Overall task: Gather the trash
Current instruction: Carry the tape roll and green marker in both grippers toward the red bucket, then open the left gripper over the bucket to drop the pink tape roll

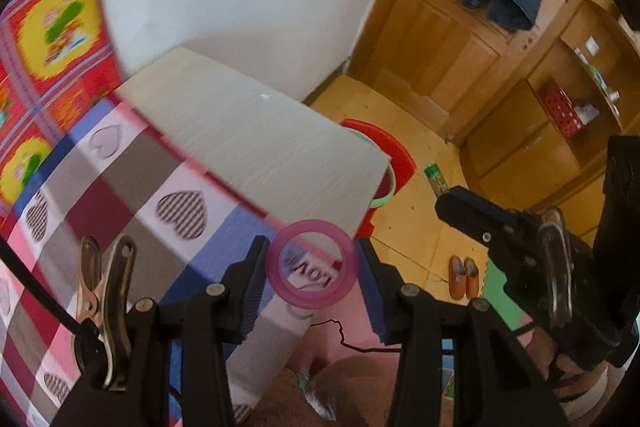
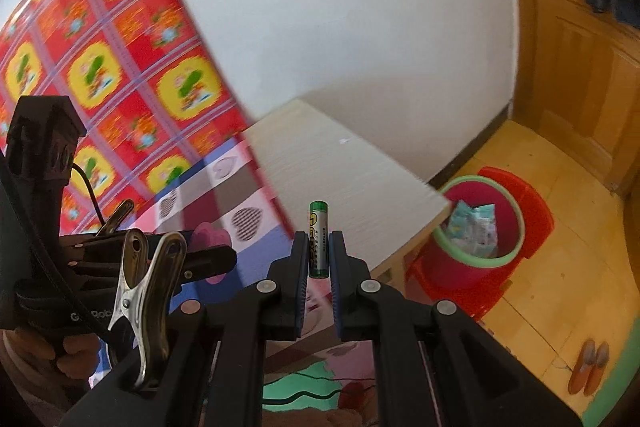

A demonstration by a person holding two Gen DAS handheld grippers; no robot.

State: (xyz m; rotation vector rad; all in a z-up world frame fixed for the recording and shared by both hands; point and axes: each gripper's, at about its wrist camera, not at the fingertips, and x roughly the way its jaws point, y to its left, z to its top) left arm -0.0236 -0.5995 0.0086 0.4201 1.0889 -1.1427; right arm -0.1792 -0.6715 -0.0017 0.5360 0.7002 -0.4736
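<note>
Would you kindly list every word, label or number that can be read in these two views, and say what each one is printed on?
"LOV", seen upside down through the pink ring: on the checked bedcover; any further letter is hidden.
"G" and "Rob", white, partly covered by a cable: on the left gripper body.
Print along the green battery held in the right gripper: too small to read.
Packet in the bin: blurred, unreadable.

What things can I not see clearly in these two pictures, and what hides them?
- Bin: the left wrist view shows only a slice; the white tabletop covers the rest.
- Trash deeper in the bin: right wrist view, hidden by its wall.
- Battery label: too small to read.
- Pink ring: in the right wrist view, mostly behind the left gripper.
- Wall pattern: blurred in both views.
</note>
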